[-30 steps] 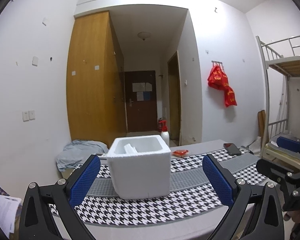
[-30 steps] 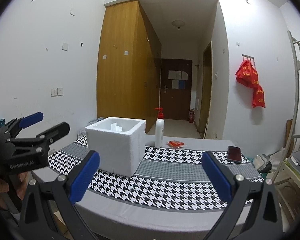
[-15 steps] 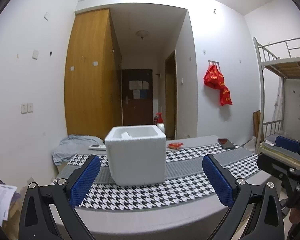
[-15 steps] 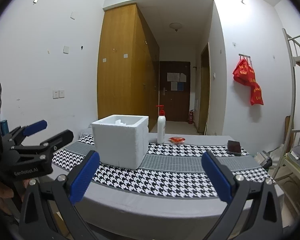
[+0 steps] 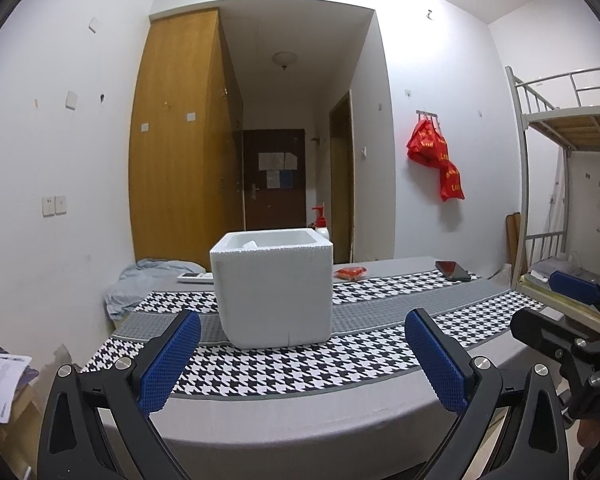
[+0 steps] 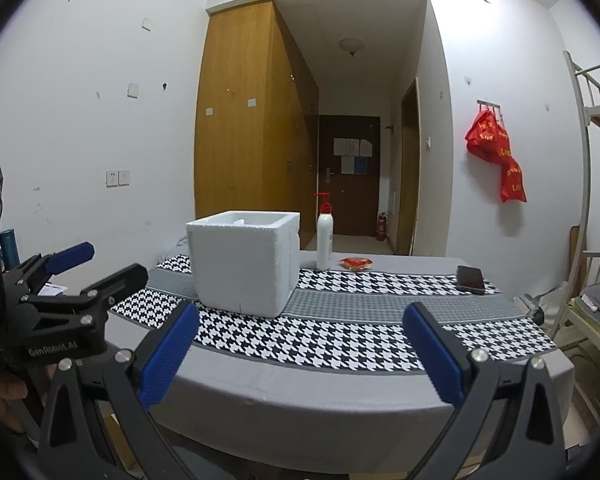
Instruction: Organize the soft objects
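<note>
A white foam box (image 5: 274,290) (image 6: 244,262) stands open-topped on the houndstooth cloth of the table (image 5: 300,412), with something white just showing inside. A small red soft packet (image 5: 351,272) (image 6: 356,263) lies behind it. My left gripper (image 5: 302,360) is open, held off the table's near edge facing the box, nothing between its blue pads. My right gripper (image 6: 300,356) is open too, back from the table's front edge, empty. Each gripper shows at the side of the other's view.
A white pump bottle (image 6: 325,242) stands beside the box. A dark phone (image 6: 470,278) lies at the table's right. A grey cloth heap (image 5: 148,284) and a white remote (image 5: 196,278) sit at the far left. A bunk bed (image 5: 568,184) stands to the right.
Both grippers have dropped lower and drawn back from the table, so the box top is now seen nearly edge-on. Both stay open and empty.
</note>
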